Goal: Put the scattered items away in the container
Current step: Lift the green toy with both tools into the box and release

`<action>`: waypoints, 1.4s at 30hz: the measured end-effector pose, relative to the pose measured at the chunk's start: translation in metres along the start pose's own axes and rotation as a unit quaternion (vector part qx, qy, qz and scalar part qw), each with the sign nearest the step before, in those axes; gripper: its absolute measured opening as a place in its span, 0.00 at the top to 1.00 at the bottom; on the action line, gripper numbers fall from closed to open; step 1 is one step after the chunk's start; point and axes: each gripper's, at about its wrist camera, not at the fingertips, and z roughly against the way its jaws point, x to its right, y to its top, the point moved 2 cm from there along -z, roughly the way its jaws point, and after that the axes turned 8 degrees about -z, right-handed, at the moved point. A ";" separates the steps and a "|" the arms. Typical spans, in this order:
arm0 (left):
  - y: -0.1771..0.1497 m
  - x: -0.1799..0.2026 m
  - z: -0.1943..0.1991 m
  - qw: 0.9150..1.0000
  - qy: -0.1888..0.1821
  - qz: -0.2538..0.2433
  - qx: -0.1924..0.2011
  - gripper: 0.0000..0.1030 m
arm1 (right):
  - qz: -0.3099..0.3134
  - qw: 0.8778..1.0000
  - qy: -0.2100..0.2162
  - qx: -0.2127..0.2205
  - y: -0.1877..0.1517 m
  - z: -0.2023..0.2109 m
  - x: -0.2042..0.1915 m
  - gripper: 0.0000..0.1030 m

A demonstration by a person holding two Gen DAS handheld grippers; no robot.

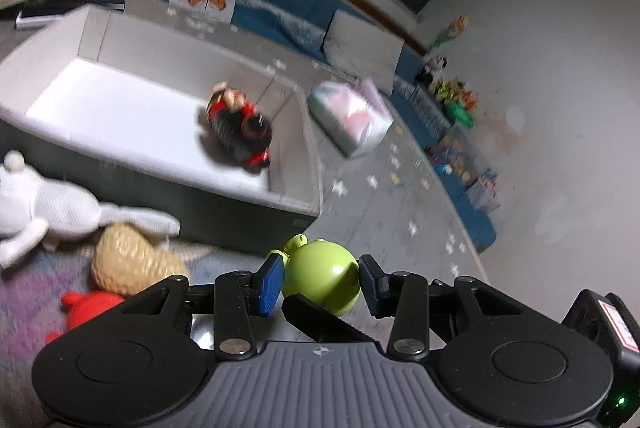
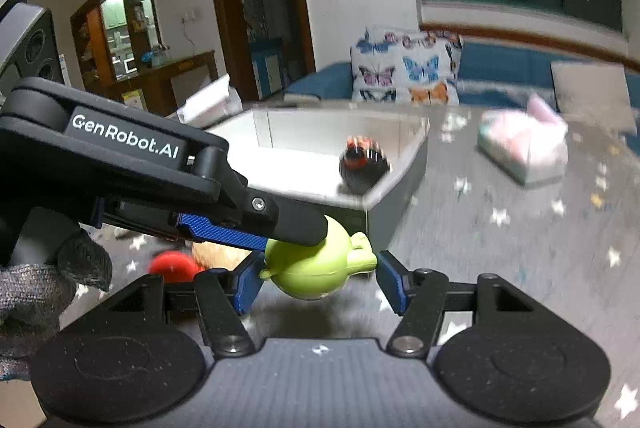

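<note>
A lime-green round toy (image 1: pixel 320 276) hangs above the rug between the blue pads of my left gripper (image 1: pixel 320 284), which press on its sides. In the right wrist view the same green toy (image 2: pixel 316 268) also sits between the pads of my right gripper (image 2: pixel 320 280), touching both. The left gripper (image 2: pixel 280 228) reaches in from the left over the toy's top. Just beyond stands the white open box (image 1: pixel 316 164) (image 2: pixel 400 164) with a red-and-black toy (image 1: pixel 240 128) (image 2: pixel 362 158) inside. One black finger of the right gripper (image 1: pixel 320 320) shows under the toy.
On the rug to the left lie a white plush animal (image 1: pixel 48 204), a tan peanut-shaped toy (image 1: pixel 128 260) and a red toy (image 1: pixel 88 308) (image 2: pixel 172 264). A pastel packet (image 1: pixel 352 116) (image 2: pixel 524 148) lies right of the box. Behind are a butterfly pillow (image 2: pixel 404 64) and a gloved hand (image 2: pixel 40 288).
</note>
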 end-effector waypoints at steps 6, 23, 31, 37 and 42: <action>0.033 -0.008 0.014 0.999 0.004 0.012 0.039 0.57 | 0.050 0.998 0.012 0.026 0.035 -0.008 -0.013 0.40; 0.115 -0.111 -0.026 0.992 0.032 0.112 0.055 0.58 | 0.113 0.992 0.052 -0.024 0.107 -0.128 -0.037 0.40; 0.116 -0.146 -0.061 0.989 0.036 0.141 0.028 0.57 | 0.125 0.987 0.041 -0.089 0.108 -0.177 -0.038 0.40; 0.111 -0.155 -0.074 0.987 0.031 0.154 0.017 0.57 | 0.161 0.978 0.020 -0.128 0.103 -0.193 -0.047 0.40; 0.108 -0.159 -0.080 0.987 0.031 0.160 0.008 0.56 | 0.192 0.970 0.004 -0.148 0.100 -0.204 -0.055 0.40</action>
